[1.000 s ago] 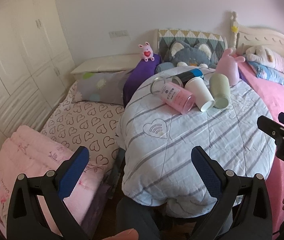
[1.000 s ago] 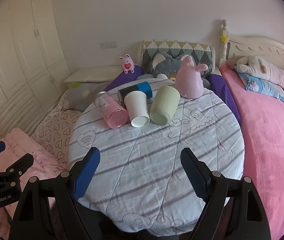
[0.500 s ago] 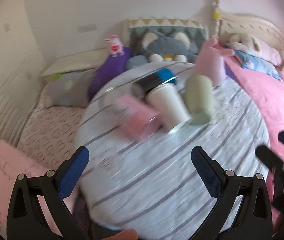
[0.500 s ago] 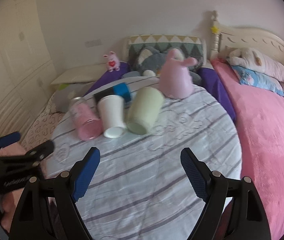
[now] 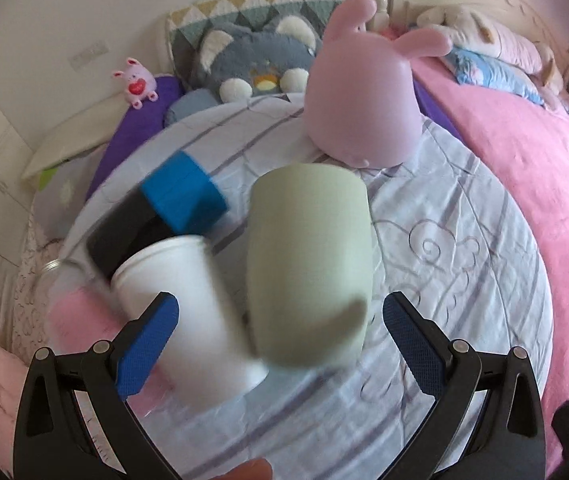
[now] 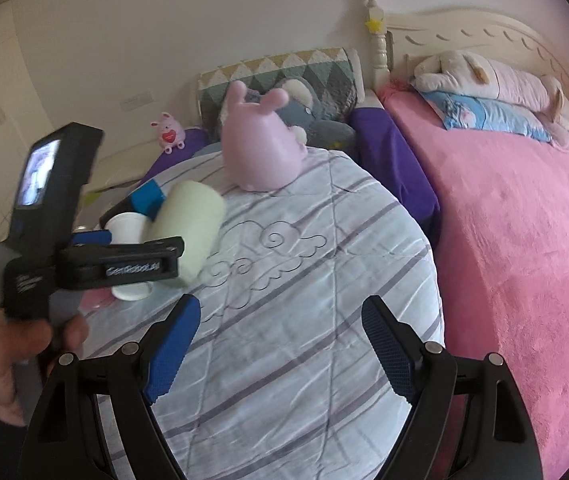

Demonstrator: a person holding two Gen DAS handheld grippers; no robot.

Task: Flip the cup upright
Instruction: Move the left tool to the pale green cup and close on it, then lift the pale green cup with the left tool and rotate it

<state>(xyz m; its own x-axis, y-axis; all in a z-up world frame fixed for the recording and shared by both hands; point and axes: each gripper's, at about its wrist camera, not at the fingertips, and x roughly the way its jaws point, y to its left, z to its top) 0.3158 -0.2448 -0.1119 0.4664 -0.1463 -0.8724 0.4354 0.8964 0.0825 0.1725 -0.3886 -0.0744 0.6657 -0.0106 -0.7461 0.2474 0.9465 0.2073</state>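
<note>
Partly blurred: green cup (image 5: 308,264), L gripper (image 5: 280,320).

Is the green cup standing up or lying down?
Lying down. The green cup rests on its side on the striped cloth, beside the white cup, between the open left gripper's fingers.

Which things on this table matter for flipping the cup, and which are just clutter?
In play:
- green cup, lying on its side
- left gripper, open, closing in on it
- right gripper, open, idle

Just lying about:
- white cup
- pink jar
- black and blue bottle
- pink bunny toy
</note>
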